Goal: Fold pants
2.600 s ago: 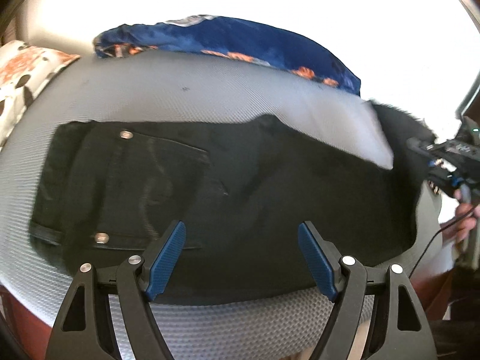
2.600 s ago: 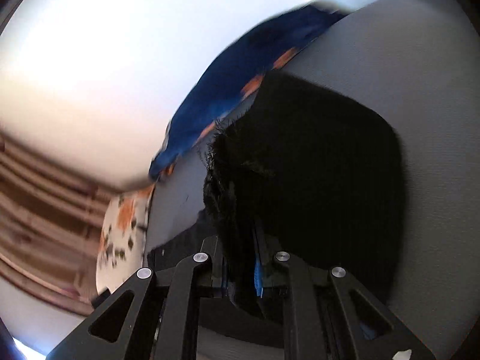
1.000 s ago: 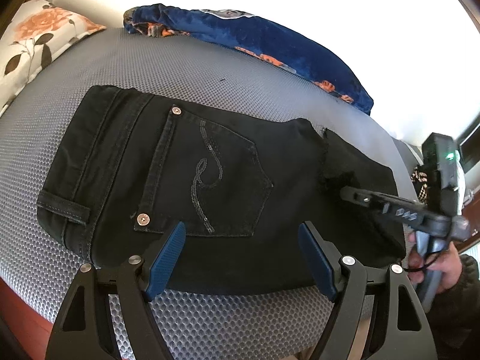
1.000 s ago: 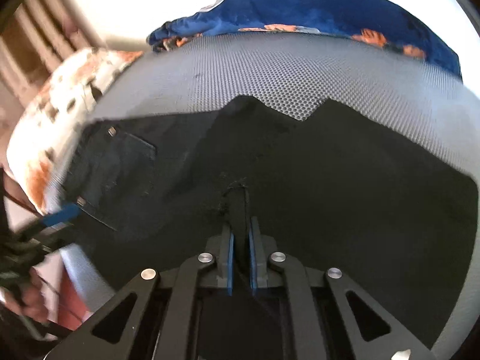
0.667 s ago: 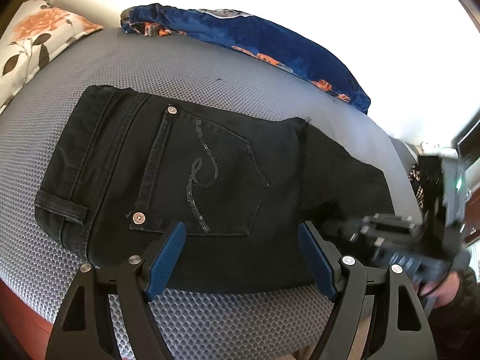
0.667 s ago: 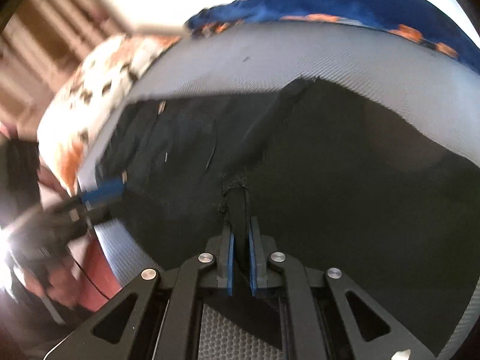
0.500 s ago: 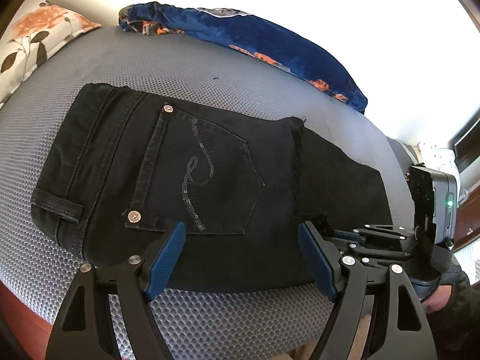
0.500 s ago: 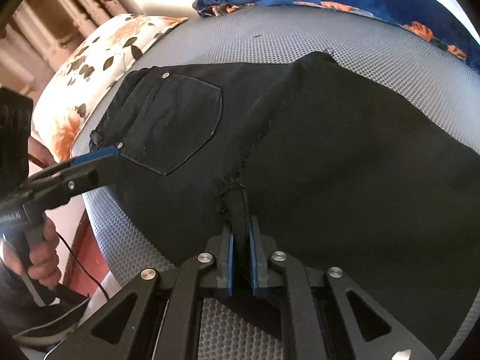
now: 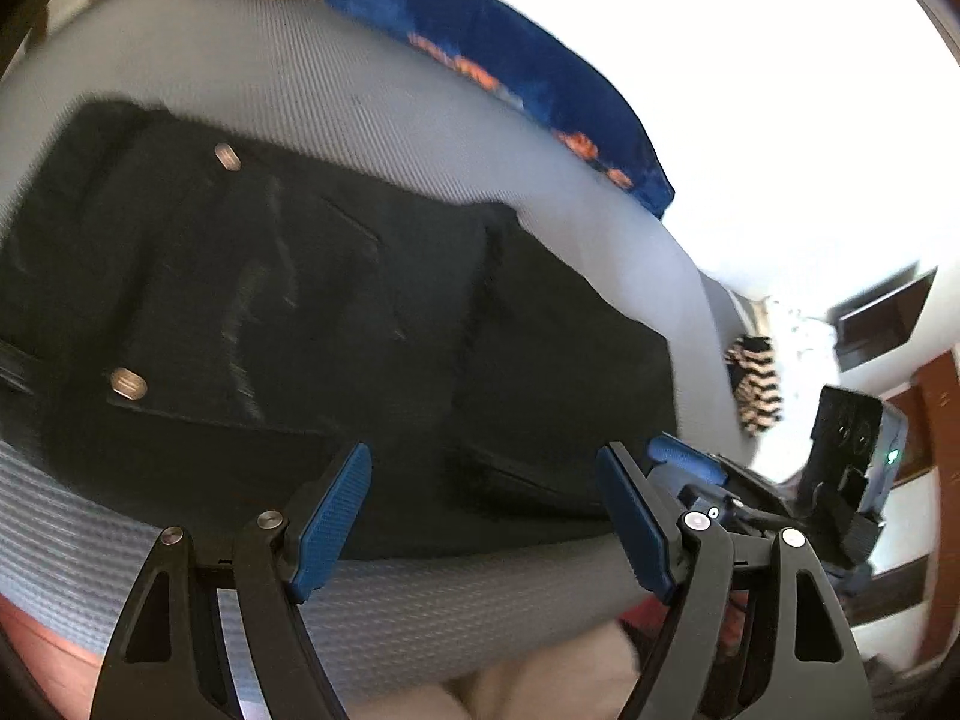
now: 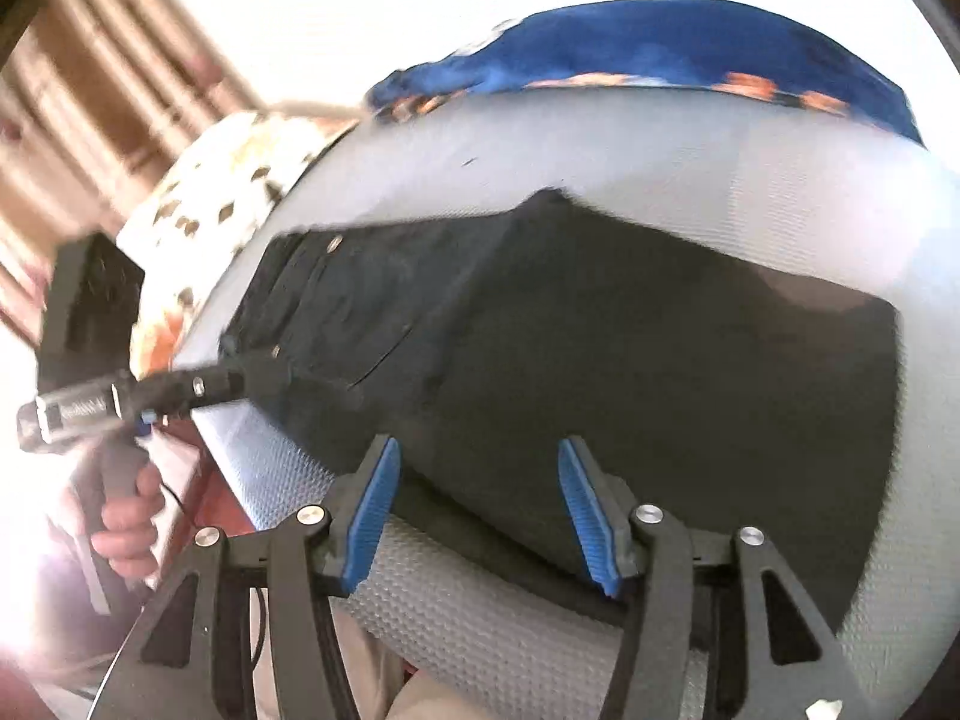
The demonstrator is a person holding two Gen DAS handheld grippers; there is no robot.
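The black pants (image 9: 336, 324) lie folded flat on a grey mesh mattress (image 9: 300, 78), back pocket up at the left, the leg end folded over at the right. They also show in the right wrist view (image 10: 630, 348). My left gripper (image 9: 483, 516) is open and empty, just above the near edge of the pants. My right gripper (image 10: 474, 504) is open and empty at the near edge of the folded leg part; it also shows at the right of the left wrist view (image 9: 684, 462).
A blue blanket with orange print (image 9: 492, 54) lies along the far side of the mattress. A floral pillow (image 10: 216, 192) sits at the left end. The mattress front edge (image 9: 420, 594) is just below the grippers. Wooden furniture (image 9: 936, 420) stands at the right.
My right gripper has let go of the leg hem, opened and pulled back to the near edge. The folded leg now rests on the pants. Both views have shifted and blurred.
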